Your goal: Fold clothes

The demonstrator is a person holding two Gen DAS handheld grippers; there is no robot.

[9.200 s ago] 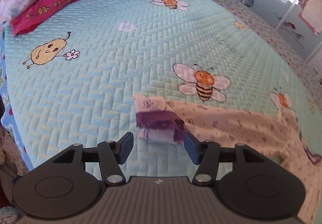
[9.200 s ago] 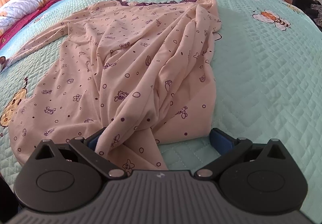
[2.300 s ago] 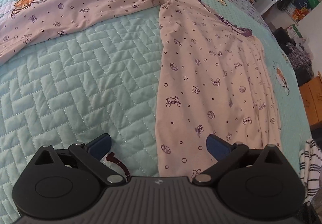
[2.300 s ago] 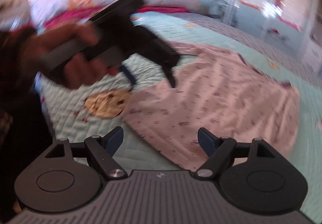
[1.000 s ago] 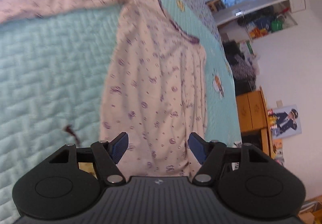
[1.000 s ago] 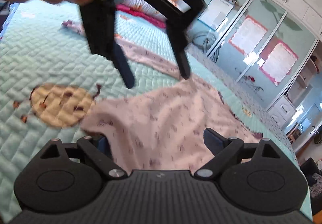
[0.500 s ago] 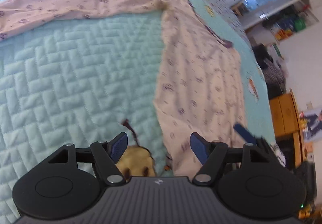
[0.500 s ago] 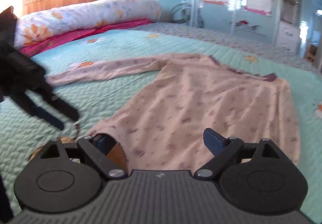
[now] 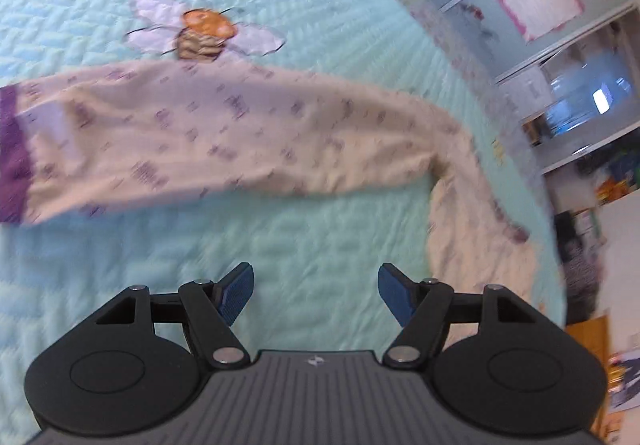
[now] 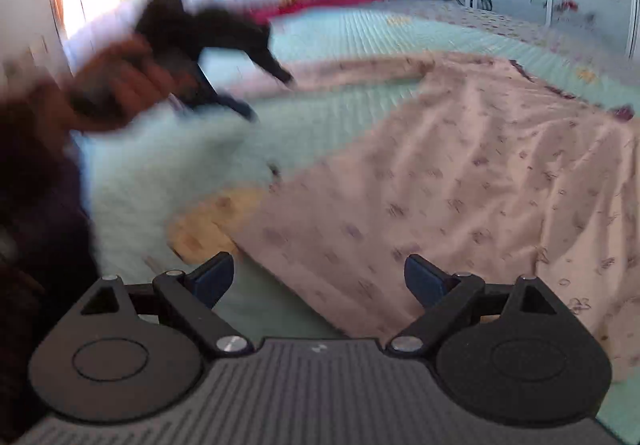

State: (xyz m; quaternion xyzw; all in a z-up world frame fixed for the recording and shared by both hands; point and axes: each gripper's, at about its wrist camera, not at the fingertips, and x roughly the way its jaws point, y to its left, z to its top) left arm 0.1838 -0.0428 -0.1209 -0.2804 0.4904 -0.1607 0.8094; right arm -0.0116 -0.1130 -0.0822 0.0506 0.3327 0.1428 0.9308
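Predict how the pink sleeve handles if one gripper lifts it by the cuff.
Likely floppy: the sleeve lies flat and bends limply at the shoulder. Probably light, thin knit; it should drape and trail. The purple cuff looks thicker, so likely the surer pinch.

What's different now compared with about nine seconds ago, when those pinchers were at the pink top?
Then the left hand-held gripper sat at the purple cuff and the right hand-held gripper at the bunched hem. Since then the pink top has been spread flat, its sleeve stretched out straight. Both are now open, holding nothing, the left one swinging toward the sleeve. The quilt is unchanged.
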